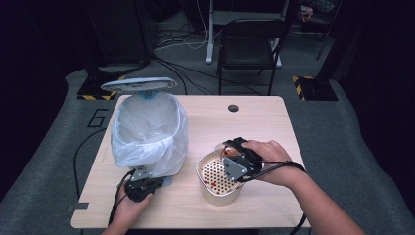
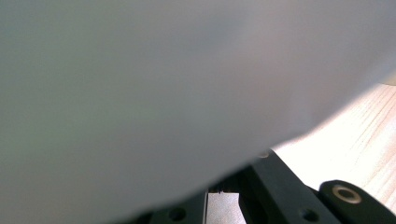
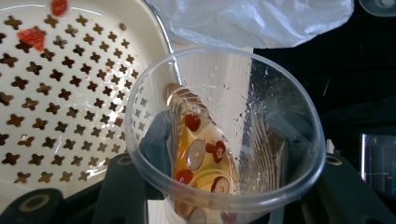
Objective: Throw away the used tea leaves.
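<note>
Left side: the left gripper (image 1: 142,182) rests on the table (image 1: 264,122) at the foot of the lined waste bin (image 1: 147,132), whose lid stands raised; whether its jaws are apart or together cannot be told. Right side: the right gripper (image 1: 234,157) is clamped on a clear plastic cup (image 3: 224,135), tilted over the perforated strainer (image 1: 215,177) on its metal pot. A few red fruit pieces (image 3: 32,37) lie on the strainer. Amber liquid and fruit slices (image 3: 198,154) remain in the cup, so pouring appears part-done; discarding the solids in the bin is probably left.

Clear glossy plastic cup (image 3: 224,135), wet inside; perforated strainer (image 3: 56,93) smooth cream plastic; thin crinkly bin liner (image 1: 147,132); matt wood-grain desk (image 1: 264,122).
</note>
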The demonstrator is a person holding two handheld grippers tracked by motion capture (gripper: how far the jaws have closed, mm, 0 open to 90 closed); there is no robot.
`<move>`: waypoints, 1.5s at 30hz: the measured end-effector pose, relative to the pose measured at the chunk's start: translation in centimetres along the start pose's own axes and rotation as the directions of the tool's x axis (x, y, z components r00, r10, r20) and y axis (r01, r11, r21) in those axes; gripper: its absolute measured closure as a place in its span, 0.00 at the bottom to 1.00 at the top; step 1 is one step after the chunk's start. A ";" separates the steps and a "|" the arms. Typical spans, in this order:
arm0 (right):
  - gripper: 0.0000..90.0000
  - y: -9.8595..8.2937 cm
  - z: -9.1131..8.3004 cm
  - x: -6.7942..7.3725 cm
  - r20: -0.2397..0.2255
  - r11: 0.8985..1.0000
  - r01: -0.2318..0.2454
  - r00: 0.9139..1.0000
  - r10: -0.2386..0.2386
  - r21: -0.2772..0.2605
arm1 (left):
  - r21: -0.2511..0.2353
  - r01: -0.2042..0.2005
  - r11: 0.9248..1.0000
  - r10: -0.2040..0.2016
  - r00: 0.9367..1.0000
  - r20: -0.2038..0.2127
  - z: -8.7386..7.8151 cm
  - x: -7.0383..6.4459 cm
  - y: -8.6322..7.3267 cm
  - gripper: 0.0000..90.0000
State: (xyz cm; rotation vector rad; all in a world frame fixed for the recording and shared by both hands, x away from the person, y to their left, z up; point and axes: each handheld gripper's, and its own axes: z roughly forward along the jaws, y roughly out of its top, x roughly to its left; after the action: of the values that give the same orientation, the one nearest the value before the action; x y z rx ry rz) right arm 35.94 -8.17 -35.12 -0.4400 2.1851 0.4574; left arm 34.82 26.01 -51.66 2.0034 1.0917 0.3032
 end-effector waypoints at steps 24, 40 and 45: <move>0.56 1.6 0.7 2.4 0.066 0.893 0.414 0.900 -0.431 0.177 | 0.000 0.000 1.000 0.000 1.000 0.000 0.0 0.0 0.0 1.00; 0.56 1.8 1.0 4.1 0.103 0.757 0.584 0.768 -0.632 0.293 | -0.012 0.006 1.000 -0.006 1.000 0.006 0.1 -0.1 0.0 1.00; 0.56 1.7 1.2 4.6 0.126 0.736 0.598 0.743 -0.658 0.317 | 0.000 -0.003 1.000 0.003 1.000 0.003 0.0 0.0 0.0 1.00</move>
State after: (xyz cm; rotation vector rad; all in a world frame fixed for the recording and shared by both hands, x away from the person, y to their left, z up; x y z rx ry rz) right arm 33.25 -6.83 -39.24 -0.8983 1.6909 -0.1545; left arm 34.84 26.02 -51.65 2.0052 1.0868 0.3017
